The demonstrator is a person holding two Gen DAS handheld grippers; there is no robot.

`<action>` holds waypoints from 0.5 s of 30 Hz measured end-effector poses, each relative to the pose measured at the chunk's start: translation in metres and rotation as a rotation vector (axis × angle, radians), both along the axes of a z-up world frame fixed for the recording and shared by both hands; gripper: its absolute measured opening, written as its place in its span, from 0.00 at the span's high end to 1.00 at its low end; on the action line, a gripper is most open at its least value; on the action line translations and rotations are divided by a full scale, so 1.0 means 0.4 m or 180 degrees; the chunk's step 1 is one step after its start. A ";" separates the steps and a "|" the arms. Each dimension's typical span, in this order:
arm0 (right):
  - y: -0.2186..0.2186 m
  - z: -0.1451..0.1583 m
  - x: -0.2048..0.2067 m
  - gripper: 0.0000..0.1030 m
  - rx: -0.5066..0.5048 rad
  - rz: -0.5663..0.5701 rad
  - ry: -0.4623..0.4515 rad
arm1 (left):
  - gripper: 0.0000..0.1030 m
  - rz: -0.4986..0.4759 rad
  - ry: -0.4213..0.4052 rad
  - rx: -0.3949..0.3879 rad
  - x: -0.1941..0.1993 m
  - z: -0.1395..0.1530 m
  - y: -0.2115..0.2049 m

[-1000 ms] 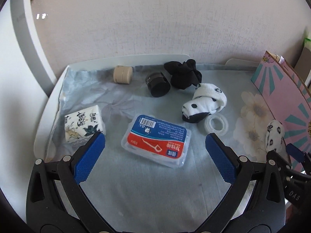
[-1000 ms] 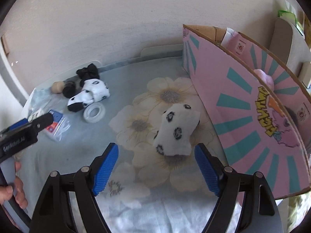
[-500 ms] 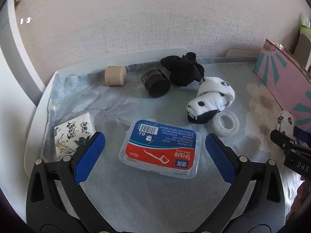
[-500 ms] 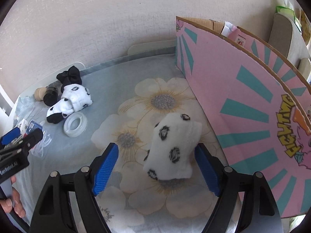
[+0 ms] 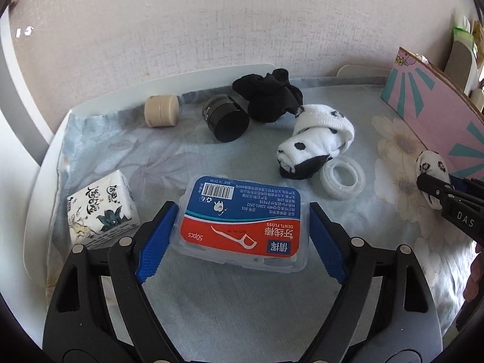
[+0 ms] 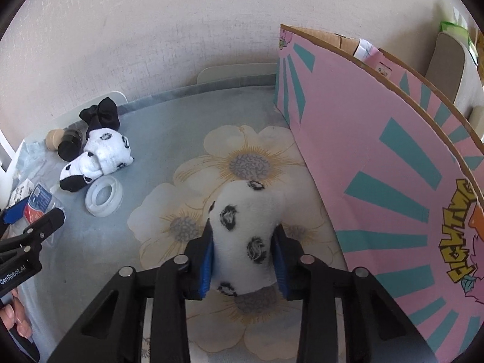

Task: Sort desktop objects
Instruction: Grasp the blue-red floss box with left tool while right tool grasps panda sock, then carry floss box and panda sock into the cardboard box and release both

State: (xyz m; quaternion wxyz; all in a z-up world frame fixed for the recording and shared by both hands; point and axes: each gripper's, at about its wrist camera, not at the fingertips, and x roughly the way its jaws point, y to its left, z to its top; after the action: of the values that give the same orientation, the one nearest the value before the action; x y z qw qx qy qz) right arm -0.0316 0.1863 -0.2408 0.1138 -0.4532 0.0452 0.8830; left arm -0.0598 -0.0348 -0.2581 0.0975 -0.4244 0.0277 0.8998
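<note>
**A:** So we've got both hands busy at once here. Our right gripper [image 6: 243, 249] is closing on the spotted white sock [image 6: 246, 236], blue pads already squeezing its sides, and it's lying on the flowery cloth [image 6: 169, 139] right next to the pink cardboard box [image 6: 378, 157]. Soft roll, so we figure it could sag or unroll out the front when it comes up, especially since we've only pinched the near end.

**B:** Yeah, and the box wall is tall. If we don't clear the rim, the dangling end catches on the cardboard.

**A:** The left gripper [image 5: 239, 236] worries us more. Its jaws are closing round the dental floss box [image 5: 243, 220], which sits between the pads near the front of the surface, but we can't tell if both pads are actually touching yet.

**B:** Slick clear plastic, and it looks a bit skewed to the pads. We'd bet it twists or squirts out under the squeeze.

**A:** And the tissue pack [image 5: 101, 208] is just beside the left finger. Could get nudged.

**B:** The tape ring [image 5: 343, 177] and the other sock bundle [image 5: 316, 139] are well clear, at least.
</note>
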 end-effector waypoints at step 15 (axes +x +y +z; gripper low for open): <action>-0.034 0.186 0.021 0.74 -0.0144 0.0340 0.0014 | 0.19 0.0013 0.0092 0.0208 -0.001 0.212 0.007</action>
State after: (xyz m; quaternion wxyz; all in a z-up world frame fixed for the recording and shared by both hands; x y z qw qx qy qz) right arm -0.0231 0.1726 -0.1665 0.0562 -0.4555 0.0412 0.8875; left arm -0.0602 -0.0319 -0.1734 0.1091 -0.4080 -0.0012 0.9065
